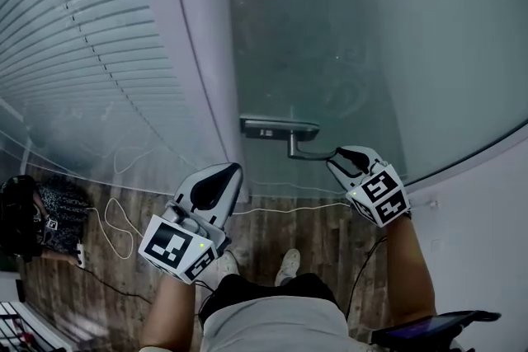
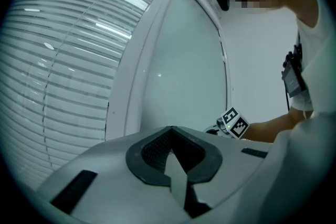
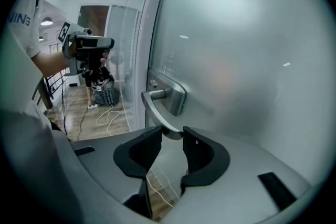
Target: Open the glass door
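Pushing the door handle [image 3: 153, 110] down works best if the right gripper [image 3: 172, 135], clamped on its tip, grips squarely, with the left gripper [image 2: 173, 150], jaws together on nothing, clear of the glass door [image 3: 241, 60].

The only legible print is "NING", the tail of a cut-off word in dark capital letters, on the person's white shirt sleeve [image 3: 21, 29] at the right gripper view's left edge.
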`<state>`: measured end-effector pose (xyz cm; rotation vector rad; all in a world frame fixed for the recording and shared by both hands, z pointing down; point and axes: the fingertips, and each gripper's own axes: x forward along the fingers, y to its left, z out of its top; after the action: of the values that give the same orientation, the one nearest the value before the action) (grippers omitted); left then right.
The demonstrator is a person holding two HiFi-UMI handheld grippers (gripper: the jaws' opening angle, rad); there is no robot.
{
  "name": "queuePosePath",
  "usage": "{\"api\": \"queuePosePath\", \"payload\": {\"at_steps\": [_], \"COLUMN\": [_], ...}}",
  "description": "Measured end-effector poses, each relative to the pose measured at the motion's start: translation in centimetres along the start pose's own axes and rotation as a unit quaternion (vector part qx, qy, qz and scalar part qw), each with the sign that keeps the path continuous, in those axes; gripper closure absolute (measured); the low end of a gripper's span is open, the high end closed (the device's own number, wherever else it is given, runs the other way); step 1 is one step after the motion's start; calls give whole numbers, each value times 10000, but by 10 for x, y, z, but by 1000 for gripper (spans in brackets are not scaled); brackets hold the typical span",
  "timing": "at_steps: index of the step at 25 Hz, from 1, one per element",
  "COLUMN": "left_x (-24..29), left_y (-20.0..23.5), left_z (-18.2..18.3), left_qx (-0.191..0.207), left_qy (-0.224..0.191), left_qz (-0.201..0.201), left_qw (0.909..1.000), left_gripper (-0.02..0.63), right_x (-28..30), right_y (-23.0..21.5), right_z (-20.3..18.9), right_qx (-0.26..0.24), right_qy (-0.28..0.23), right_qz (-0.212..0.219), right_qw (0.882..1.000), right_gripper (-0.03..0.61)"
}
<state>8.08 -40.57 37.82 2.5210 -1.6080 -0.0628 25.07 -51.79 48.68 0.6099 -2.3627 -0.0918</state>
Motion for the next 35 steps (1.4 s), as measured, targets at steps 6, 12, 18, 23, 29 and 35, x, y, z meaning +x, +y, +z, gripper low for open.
{"api": "queuePosePath", "payload": {"at_steps": [6, 12, 18, 23, 29, 35], "left_x": [1, -3, 0, 4, -7, 15], "left_y": [1, 1, 2, -3, -8, 18], "left_z": [-3, -4, 5, 3, 3, 2], "left_qx": [-30, -53, -31, 72, 192, 174], "left_qy": [-1, 3, -8, -13, -101, -109], "left_qz": [-2, 72, 55, 53, 119, 234], "left_qw": [10000, 10000, 10000, 10000, 9997, 9995], "left_gripper": [617, 617, 617, 617, 617, 617], "right_x": [6, 17, 31, 35, 24, 68], "right_y": [0, 2, -4, -11, -21, -52], "right_z": [-8, -19, -14, -17, -4, 7], "right_qx": [92, 495, 683, 597, 437, 487], "right_qy": [155, -9, -79, -91, -319, -374], "right_qz": [24, 20, 71, -45, -114, -95], "right_qw": [9998, 9988, 9976, 9982, 9985, 9981], "right_gripper": [454, 458, 457, 457, 457, 457]}}
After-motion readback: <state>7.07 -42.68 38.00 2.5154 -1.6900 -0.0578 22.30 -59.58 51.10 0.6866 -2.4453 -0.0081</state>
